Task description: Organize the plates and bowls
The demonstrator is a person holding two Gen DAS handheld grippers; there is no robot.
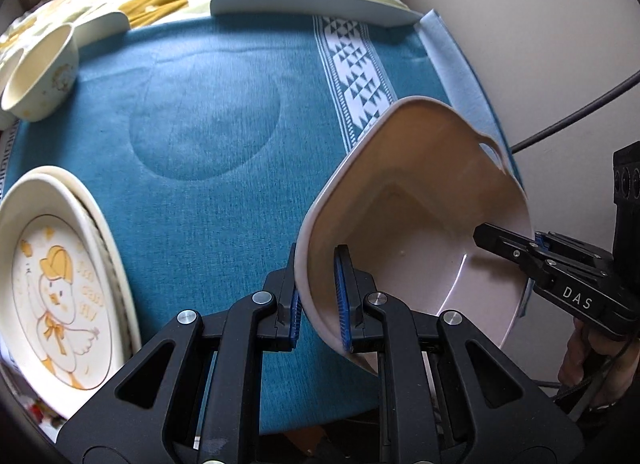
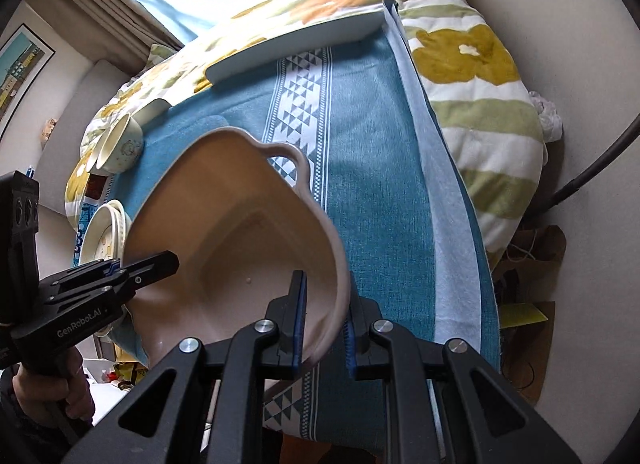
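A pale pink square dish with handles point(image 1: 412, 200) is held tilted above the blue cloth point(image 1: 208, 112). My left gripper point(image 1: 320, 304) is shut on its left rim. My right gripper point(image 2: 324, 320) is shut on the opposite rim, and it shows in the left wrist view point(image 1: 520, 248). The dish also shows in the right wrist view point(image 2: 240, 216), with the left gripper point(image 2: 132, 268) on its far rim. A stack of cream plates with a duck picture point(image 1: 60, 284) lies at the left edge. Cream bowls point(image 1: 40, 68) sit at the far left.
A white rectangular plate point(image 1: 312, 4) lies at the far edge of the cloth, another white dish point(image 1: 104, 24) beside the bowls. A floral blanket point(image 2: 472, 76) lies under the cloth. A round dent point(image 1: 204, 120) marks the cloth's middle. A black cable point(image 1: 580, 108) hangs at the right.
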